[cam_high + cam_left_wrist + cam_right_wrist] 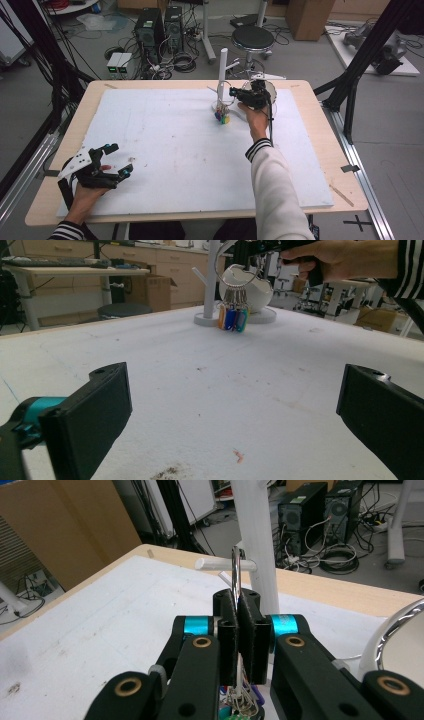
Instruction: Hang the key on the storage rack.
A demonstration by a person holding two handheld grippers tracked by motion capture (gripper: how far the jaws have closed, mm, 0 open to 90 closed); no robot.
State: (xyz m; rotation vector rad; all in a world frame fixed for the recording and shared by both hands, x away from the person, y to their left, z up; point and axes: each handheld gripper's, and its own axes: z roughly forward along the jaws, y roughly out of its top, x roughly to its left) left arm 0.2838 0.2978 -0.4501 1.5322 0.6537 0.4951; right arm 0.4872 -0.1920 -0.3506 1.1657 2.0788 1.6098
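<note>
Right claw (239, 630): pinching key ring (236, 572) beside white stand (257, 540); coloured tags (233, 319) seen from left gripper view. Left claw (235, 415): spread, well apart from stand.

white: table cover (165, 135), peg stand (255, 525), bowl (250, 290) | silver: key ring (236, 572) | orange, blue, teal-green: key tags (232, 319) | black with teal joints: left gripper (114, 160), right gripper (239, 625) | black-and-white stripes: sleeve cuff (257, 148) | pale wood: table edge (330, 150)
</note>
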